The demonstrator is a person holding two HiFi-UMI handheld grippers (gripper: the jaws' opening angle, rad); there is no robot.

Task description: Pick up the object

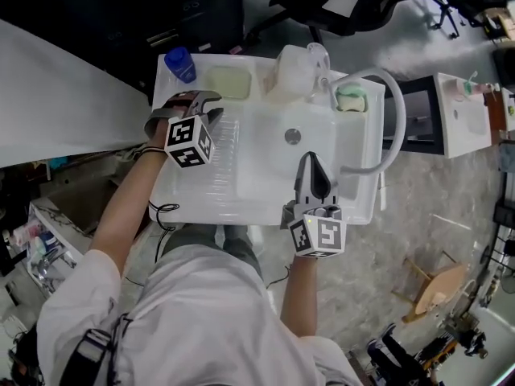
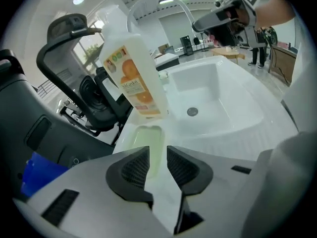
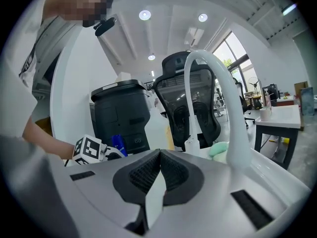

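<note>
A translucent bottle with an orange label stands upright on the back ledge of the white sink unit. Beside it a pale yellow-green pad lies in a shallow recess. My left gripper hovers over the ribbed drainboard at the left. Its jaws stand a little apart with nothing between them and point at the pad and the bottle. My right gripper hangs over the basin's front, shut on nothing.
A curved white faucet arches over the basin from the right rear; the drain lies mid-basin. A green sponge sits at the back right, a blue cup at the back left corner. Behind the sink stands a black office chair.
</note>
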